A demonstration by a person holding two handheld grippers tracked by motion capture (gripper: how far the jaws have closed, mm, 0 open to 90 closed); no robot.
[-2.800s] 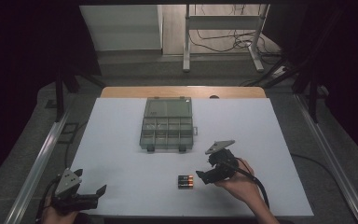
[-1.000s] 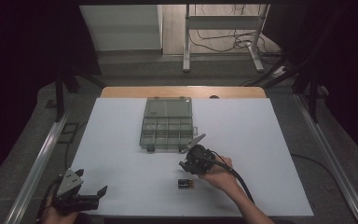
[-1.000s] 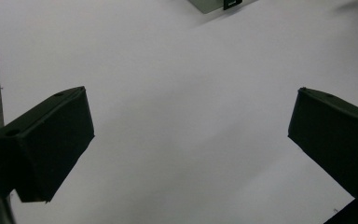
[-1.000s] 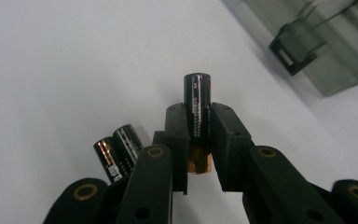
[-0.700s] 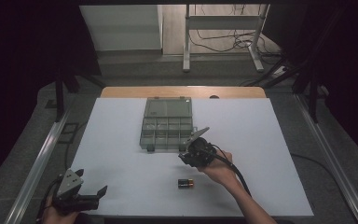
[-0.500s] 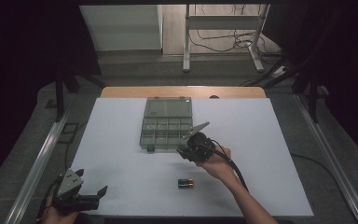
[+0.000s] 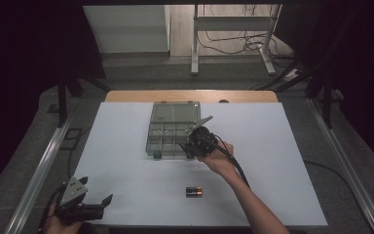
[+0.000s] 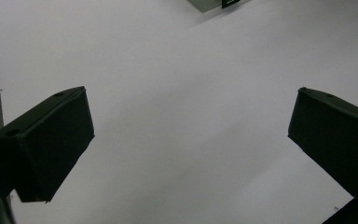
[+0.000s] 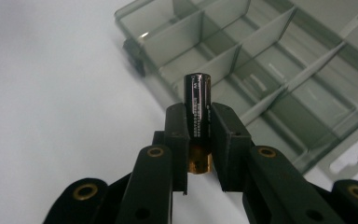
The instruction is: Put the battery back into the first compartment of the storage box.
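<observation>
- Right gripper (image 9: 199,135): jaws closed hard on a single battery (image 9: 197,105), which stands between the two black pads with its dark end up and its copper-coloured end down behind them.
- Position of the held battery: in the right gripper view it hangs above the near edge of the compartment box (image 9: 279,74), over the front row of cells; whether it touches a divider cannot be told.
- In the high view the right gripper (image 7: 198,141) sits at the front right corner of the compartment box (image 7: 168,127), with the person's right hand (image 7: 216,158) behind it and the cable trailing back along the forearm.
- Compartment box: translucent grey, lid open, lying on the white table sheet (image 7: 126,146) near the far middle. Its visible cells look bare apart from reflections.
- Loose batteries (image 7: 194,191): they lie flat on the sheet, toward the near edge, well apart from the box and from both grippers. The count cannot be read with certainty.
- Left gripper (image 7: 90,208): it rests at the near left corner of the sheet, in the person's left hand. In the left gripper view its jaws stand wide apart with only bare sheet (image 8: 191,116) between them; it holds nothing.
</observation>
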